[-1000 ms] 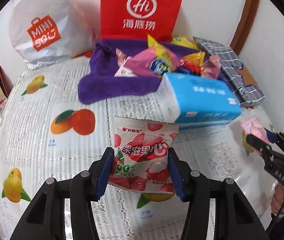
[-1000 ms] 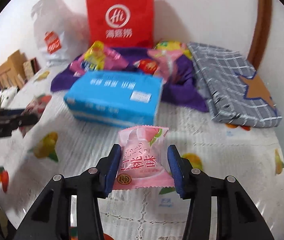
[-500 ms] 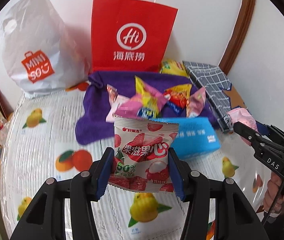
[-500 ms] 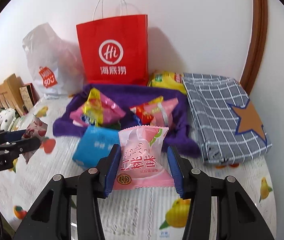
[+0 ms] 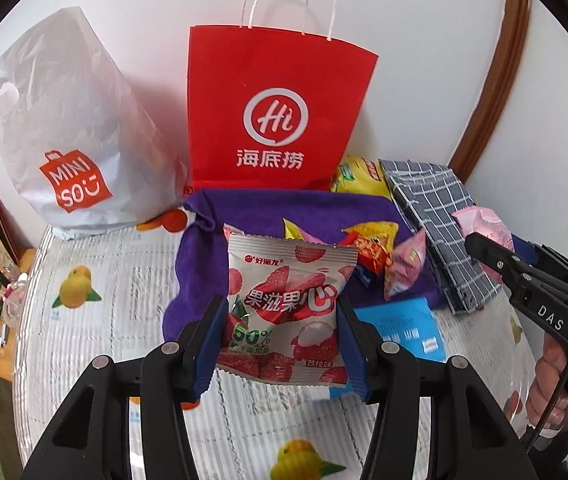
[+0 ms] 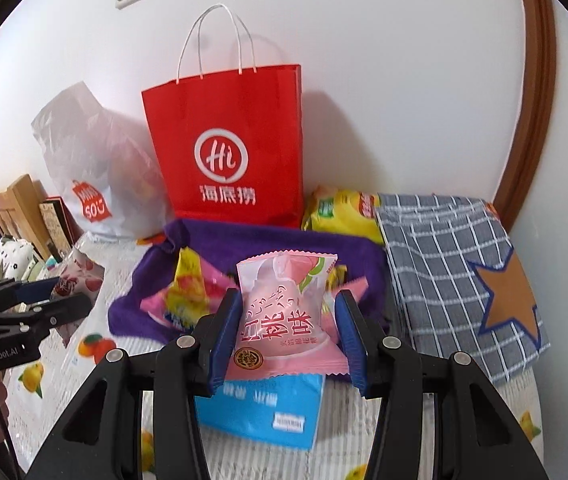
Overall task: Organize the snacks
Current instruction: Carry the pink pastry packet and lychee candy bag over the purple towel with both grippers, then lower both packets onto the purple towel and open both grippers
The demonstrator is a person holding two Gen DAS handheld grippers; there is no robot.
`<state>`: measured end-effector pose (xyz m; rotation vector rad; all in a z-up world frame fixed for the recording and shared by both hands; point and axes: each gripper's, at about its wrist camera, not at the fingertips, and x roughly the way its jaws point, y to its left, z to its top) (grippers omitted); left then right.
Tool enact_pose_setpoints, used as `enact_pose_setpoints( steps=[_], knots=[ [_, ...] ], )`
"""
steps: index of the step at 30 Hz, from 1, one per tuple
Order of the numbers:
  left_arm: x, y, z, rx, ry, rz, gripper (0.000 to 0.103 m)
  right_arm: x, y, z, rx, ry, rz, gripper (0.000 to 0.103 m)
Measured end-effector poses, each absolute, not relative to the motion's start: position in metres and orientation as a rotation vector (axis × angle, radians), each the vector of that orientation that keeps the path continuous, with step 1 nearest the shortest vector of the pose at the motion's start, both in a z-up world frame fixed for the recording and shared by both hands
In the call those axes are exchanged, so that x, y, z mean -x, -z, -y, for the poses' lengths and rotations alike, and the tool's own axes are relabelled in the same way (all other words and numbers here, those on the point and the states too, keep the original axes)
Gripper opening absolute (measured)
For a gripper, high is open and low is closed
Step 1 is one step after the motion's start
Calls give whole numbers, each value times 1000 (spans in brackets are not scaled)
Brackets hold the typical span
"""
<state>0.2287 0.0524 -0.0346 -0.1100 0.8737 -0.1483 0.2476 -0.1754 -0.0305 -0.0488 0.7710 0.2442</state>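
A: Red foil first: the left gripper (image 5: 281,346) pinches a lychee packet (image 5: 286,312), the right gripper (image 6: 288,338) a pink peach packet (image 6: 288,312).

B: What changed?

A: A second ago both rode low over the table (image 5: 95,280), near the blue tissue pack (image 6: 259,412). Now they are raised, above the purple towel (image 5: 203,248) at the back edge, facing the red bag (image 5: 275,112).

B: Meaning?

A: Likely both snacks are headed into that bag; more packets lie on the towel.
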Motion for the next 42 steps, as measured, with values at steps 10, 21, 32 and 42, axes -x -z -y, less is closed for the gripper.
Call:
enact_pose_setpoints(
  steps=[10, 21, 32, 42],
  knots=[
    [-255, 36, -56, 121, 137, -878, 51, -288, 36, 160, 39, -275, -800, 48],
    [-283, 35, -50, 110, 123, -881, 51, -324, 40, 155, 37, -278, -814, 48],
    [-307, 41, -44, 116, 132, -889, 51, -343, 52, 155, 53, -288, -808, 48],
    [-337, 50, -31, 123, 166, -899, 51, -354, 59, 178, 35, -269, -808, 48]
  ],
)
